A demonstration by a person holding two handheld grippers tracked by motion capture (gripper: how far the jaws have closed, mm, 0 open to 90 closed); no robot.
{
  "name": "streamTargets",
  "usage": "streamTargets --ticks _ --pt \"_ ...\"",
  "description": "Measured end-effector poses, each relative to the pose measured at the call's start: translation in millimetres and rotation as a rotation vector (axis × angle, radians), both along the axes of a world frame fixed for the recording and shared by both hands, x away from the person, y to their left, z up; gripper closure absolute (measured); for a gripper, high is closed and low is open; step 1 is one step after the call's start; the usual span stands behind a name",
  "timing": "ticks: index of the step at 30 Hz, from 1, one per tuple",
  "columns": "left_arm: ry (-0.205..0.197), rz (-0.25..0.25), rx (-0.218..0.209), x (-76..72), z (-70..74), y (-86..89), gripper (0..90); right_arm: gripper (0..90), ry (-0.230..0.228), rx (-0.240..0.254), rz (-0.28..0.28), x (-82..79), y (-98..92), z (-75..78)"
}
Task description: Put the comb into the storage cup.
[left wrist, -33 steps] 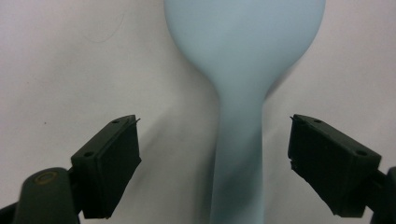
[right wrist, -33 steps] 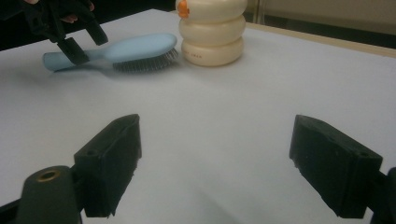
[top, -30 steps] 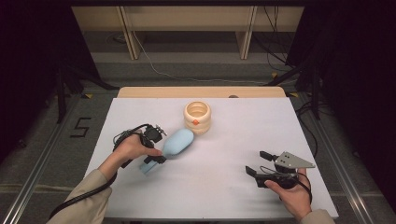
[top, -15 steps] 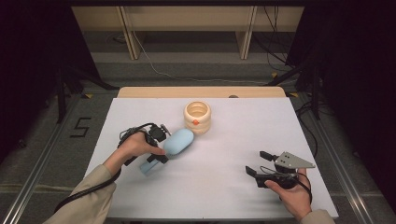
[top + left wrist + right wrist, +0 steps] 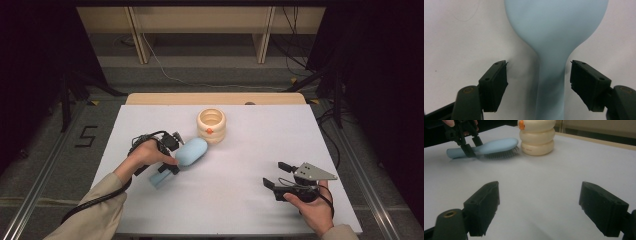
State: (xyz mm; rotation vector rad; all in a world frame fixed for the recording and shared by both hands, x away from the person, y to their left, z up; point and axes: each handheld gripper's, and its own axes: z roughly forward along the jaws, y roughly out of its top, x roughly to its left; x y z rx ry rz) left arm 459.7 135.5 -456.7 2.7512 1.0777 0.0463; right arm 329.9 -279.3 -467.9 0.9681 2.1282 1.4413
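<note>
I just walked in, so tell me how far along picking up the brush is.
Done: the left gripper straddles the brush handle, bristles down on the table. In hand: its jaws have just been closing, but gaps remain on both sides. Left: gripping and lifting. The right gripper sits open, apart from the brush.

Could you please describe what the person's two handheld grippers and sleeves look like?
Both are black two-jaw tools with flat rectangular pads. The right gripper carries a grey three-cornered plate on top; a black cable trails from the left gripper along the forearm. The person wears beige long sleeves.
</note>
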Motion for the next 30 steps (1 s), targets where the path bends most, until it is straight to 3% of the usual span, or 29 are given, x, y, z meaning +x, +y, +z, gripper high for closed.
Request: streamTargets --ticks 14,30 --pt "0.005 0.0 0.003 1.3 -2.7 -4.4 34.4 17.6 0.001 -0.002 0.002 0.1 0.3 -0.4" --pt "0.017 0.043 0.013 6.8 -4.5 -10.5 40.8 17.6 0.004 -0.002 0.003 0.3 0.4 -0.9"
